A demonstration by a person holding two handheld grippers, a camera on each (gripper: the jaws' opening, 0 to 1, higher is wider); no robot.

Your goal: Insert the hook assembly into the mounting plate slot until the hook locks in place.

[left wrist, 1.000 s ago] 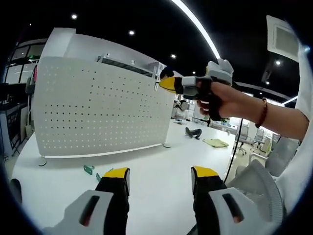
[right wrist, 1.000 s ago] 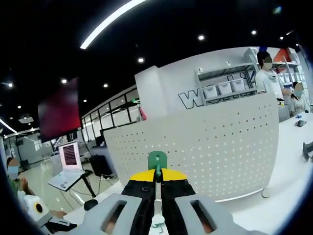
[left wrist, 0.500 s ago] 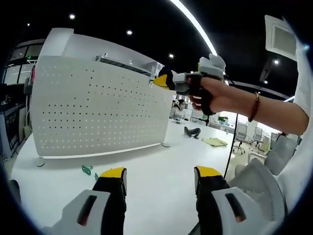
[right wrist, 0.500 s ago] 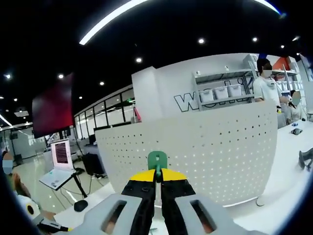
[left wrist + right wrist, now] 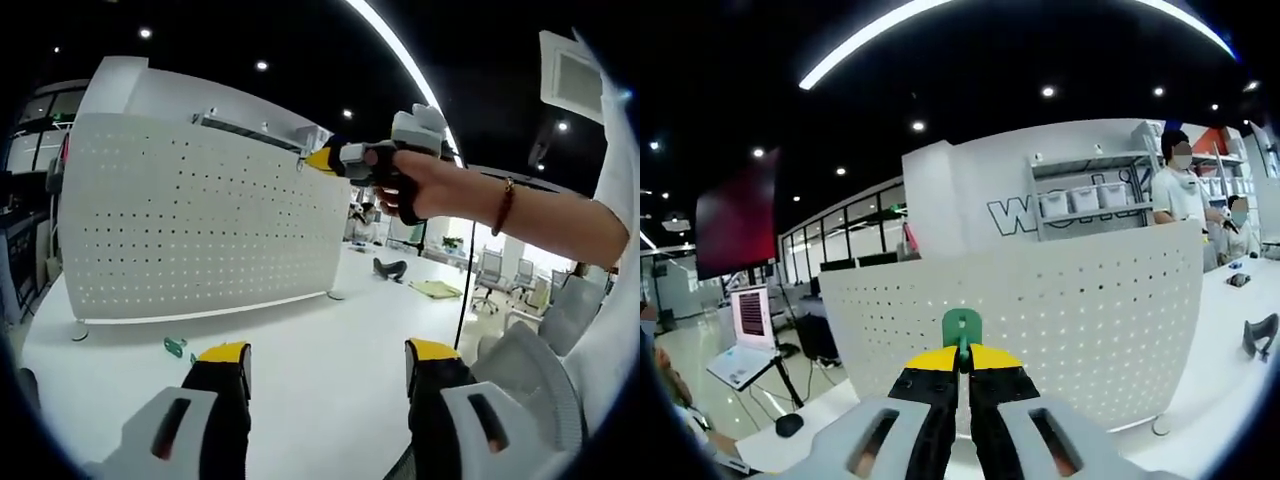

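We note the right gripper (image 5: 960, 362), jaws clamped on the small green plastic hook assembly (image 5: 962, 327), before the white perforated metal mounting plate (image 5: 1060, 320) standing on the white surface (image 5: 320, 330). The left gripper (image 5: 330, 362) stands wide, holding nothing.

My left tongs (image 5: 325, 360) gape wide and low; my right tongs (image 5: 961, 362) are raised at arm's length (wrist level), jaws pinched tight together.

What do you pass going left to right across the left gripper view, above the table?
White pegboard panel → right gripper at the panel's upper corner → the hand holding it → bracelet on the wrist.
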